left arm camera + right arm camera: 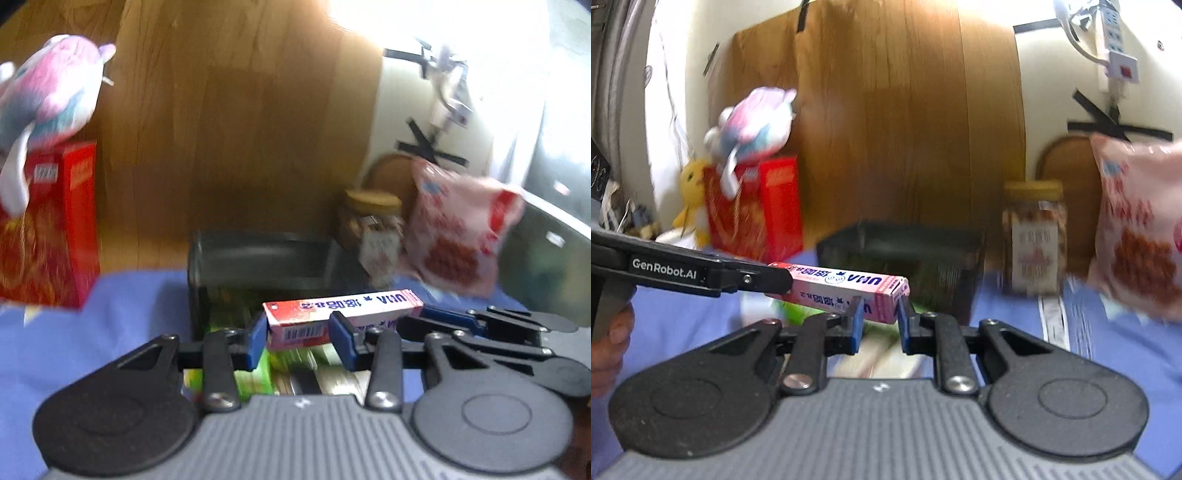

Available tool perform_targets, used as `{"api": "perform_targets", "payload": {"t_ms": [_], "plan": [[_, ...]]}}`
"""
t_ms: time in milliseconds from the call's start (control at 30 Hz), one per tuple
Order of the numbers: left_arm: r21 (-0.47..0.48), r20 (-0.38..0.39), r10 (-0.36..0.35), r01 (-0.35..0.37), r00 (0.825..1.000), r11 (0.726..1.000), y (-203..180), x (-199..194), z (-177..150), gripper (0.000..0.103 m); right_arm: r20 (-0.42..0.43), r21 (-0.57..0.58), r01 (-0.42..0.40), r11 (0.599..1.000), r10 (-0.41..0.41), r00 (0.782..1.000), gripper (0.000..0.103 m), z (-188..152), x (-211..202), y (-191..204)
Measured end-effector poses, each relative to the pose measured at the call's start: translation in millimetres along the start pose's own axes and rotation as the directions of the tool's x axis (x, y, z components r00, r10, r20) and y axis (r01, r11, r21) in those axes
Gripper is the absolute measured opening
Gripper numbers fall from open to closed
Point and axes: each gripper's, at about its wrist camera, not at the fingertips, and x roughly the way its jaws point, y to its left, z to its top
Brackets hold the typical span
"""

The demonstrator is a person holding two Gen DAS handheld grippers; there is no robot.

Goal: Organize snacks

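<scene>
A long pink and white candy box (343,310) is held level between both grippers, just above and in front of a dark bin (266,266). My left gripper (298,338) is shut on the box's left end. My right gripper (879,317) is shut on the other end of the candy box (849,288); it also shows in the left wrist view (480,325). The left gripper shows in the right wrist view (701,273), coming in from the left. Green snack packs (255,380) lie below the box. The dark bin also shows in the right wrist view (905,258).
A red box (48,229) with a pink plush toy (48,92) on top stands at the left. A jar with a yellow lid (1034,236) and a pink snack bag (1137,229) stand right of the bin. A blue cloth (110,332) covers the table. A wooden board (905,129) leans behind.
</scene>
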Motion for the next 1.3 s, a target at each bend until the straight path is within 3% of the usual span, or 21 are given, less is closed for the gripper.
{"api": "perform_targets", "payload": {"t_ms": [200, 367, 433, 533, 633, 767, 800, 900, 1000, 1100, 1300], "plan": [[-0.04, -0.011, 0.047, -0.047, 0.999, 0.998, 22.2, 66.9, 32.1, 0.037, 0.025, 0.042, 0.007, 0.999, -0.008, 1.0, 0.023, 32.7, 67.1, -33.9], [-0.039, -0.047, 0.083, -0.085, 0.995, 0.996, 29.6, 102.8, 34.6, 0.039, -0.023, 0.02, 0.046, 0.999, -0.046, 0.999, 0.028, 35.0, 108.7, -44.1], [-0.043, 0.019, 0.09, -0.089, 0.996, 0.995, 34.9, 89.3, 36.2, 0.048, -0.024, 0.025, 0.052, 0.998, -0.051, 0.998, 0.033, 31.6, 105.3, -49.0], [-0.101, 0.097, 0.174, -0.165, 0.98, 0.981, 52.0, 71.8, 38.4, 0.056, 0.029, 0.119, 0.049, 0.992, -0.052, 0.998, 0.04, 27.5, 81.5, -70.2], [-0.155, -0.014, 0.218, -0.218, 0.976, 0.964, 71.3, 87.4, 37.5, 0.056, 0.04, 0.256, 0.05, 0.965, -0.062, 0.997, 0.043, 19.4, 67.3, -96.4], [-0.18, -0.14, 0.158, -0.182, 0.978, 0.967, 75.0, 112.6, 21.0, 0.05, -0.021, 0.376, 0.017, 0.927, -0.01, 1.0, 0.043, 3.7, 76.3, -113.1], [-0.186, -0.152, 0.141, -0.169, 0.978, 0.968, 72.4, 117.0, 15.8, 0.047, -0.027, 0.396, -0.01, 0.918, 0.022, 0.999, 0.051, 0.7, 82.2, -114.1], [-0.203, -0.153, 0.144, -0.174, 0.978, 0.964, 63.7, 112.3, 14.4, 0.044, -0.044, 0.429, -0.062, 0.901, 0.089, 0.995, 0.059, -3.4, 91.4, -108.8], [-0.196, -0.148, 0.151, -0.179, 0.977, 0.964, 57.6, 104.8, 13.6, 0.044, -0.044, 0.401, -0.043, 0.915, 0.066, 0.997, 0.059, 1.8, 92.9, -101.6], [-0.171, -0.139, 0.162, -0.185, 0.977, 0.968, 57.2, 98.5, 14.9, 0.052, -0.051, 0.392, -0.042, 0.919, 0.067, 0.996, 0.059, 4.2, 92.6, -101.6], [-0.205, -0.03, 0.156, -0.159, 0.987, 0.966, 79.7, 35.5, 16.3, 0.052, -0.018, 0.411, -0.072, 0.909, 0.087, 0.996, 0.059, -1.0, 59.6, -99.7]]}}
